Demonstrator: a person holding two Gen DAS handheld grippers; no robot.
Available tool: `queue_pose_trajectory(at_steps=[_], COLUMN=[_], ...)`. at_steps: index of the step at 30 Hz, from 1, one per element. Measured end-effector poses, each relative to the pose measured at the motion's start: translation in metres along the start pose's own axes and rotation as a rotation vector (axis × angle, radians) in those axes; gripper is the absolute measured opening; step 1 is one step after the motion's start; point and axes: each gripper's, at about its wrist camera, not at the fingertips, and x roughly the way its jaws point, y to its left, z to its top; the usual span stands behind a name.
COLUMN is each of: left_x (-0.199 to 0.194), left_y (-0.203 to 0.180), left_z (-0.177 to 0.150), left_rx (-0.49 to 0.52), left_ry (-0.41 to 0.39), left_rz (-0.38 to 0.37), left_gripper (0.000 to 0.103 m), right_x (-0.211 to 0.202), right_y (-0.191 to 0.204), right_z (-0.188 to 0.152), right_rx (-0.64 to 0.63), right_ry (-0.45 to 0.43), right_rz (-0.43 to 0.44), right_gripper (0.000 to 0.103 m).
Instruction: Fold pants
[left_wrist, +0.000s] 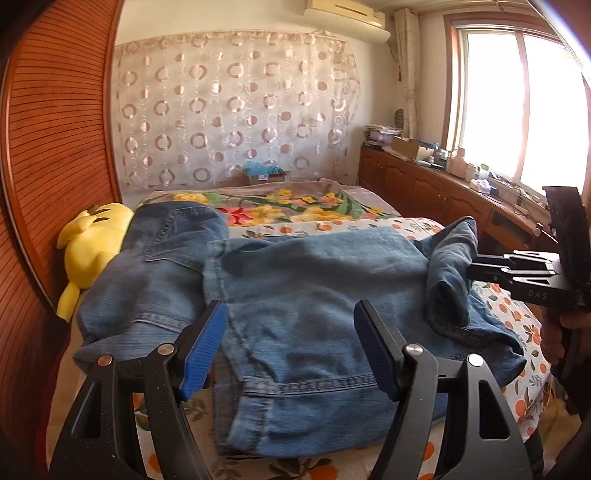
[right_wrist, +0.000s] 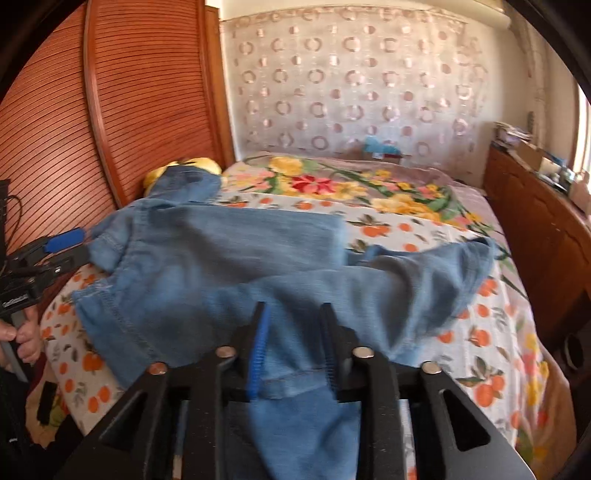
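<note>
The jeans (left_wrist: 295, 295) lie across the bed (right_wrist: 424, 236), long axis running left to right. The right tongs (right_wrist: 293, 347) pinch a fabric edge at the near right end; the left tongs (left_wrist: 291, 350) hover spread over the near middle, holding nothing.

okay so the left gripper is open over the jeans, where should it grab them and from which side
Probably the near stitched hem of the jeans, which lies just below the open left gripper. Come from the near edge of the bed, one jaw slid under the hem. That edge is thick, straight and faces the jaws. The right gripper already pinches denim at its own end.
</note>
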Motion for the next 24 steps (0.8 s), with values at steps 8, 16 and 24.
queue_pose_trajectory(at_steps=[8, 16, 24], left_x=[0.04, 0.076, 0.102], left_y=[-0.054, -0.108, -0.138], left_z=[0.009, 0.017, 0.022], left_rx=[0.052, 0.1, 0.158], left_ry=[0.061, 0.136, 0.2], left_rz=[-0.137, -0.258, -0.313], left_gripper=[0.072, 0.072, 0.031], right_x=[0.008, 0.031, 0.05], right_y=[-0.048, -0.07, -0.1], right_z=[-0.012, -0.004, 0.003], right_rx=[0.108, 0.179, 0.284], right_ry=[0.013, 0.041, 0.076], right_rz=[-0.138, -0.087, 0.057], right_gripper=[0.051, 0.056, 0.047])
